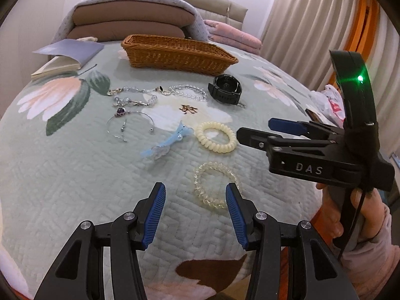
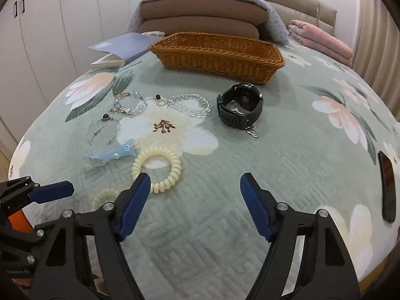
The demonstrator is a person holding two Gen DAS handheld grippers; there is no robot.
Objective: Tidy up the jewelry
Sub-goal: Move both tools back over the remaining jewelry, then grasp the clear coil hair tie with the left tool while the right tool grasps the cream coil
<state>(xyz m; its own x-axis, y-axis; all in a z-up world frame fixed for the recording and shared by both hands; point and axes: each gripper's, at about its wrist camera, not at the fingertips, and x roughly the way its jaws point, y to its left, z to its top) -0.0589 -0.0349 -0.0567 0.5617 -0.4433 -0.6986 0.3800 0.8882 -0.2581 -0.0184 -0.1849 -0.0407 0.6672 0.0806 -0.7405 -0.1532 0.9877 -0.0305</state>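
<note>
Now both grippers — left and right — hover with empty, parted fingers; next, close on one bracelet and carry it to the basket.

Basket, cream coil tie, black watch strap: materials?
Basket: woven wicker or rattan-look, warm brown, visible weave.
Cream coil tie: glossy plastic, probably; spiral ridges.
Black watch strap: matte rubber or silicone, likely; ribbed, no shine.

Quilted bed — basket, watch, bracelets, book
</note>
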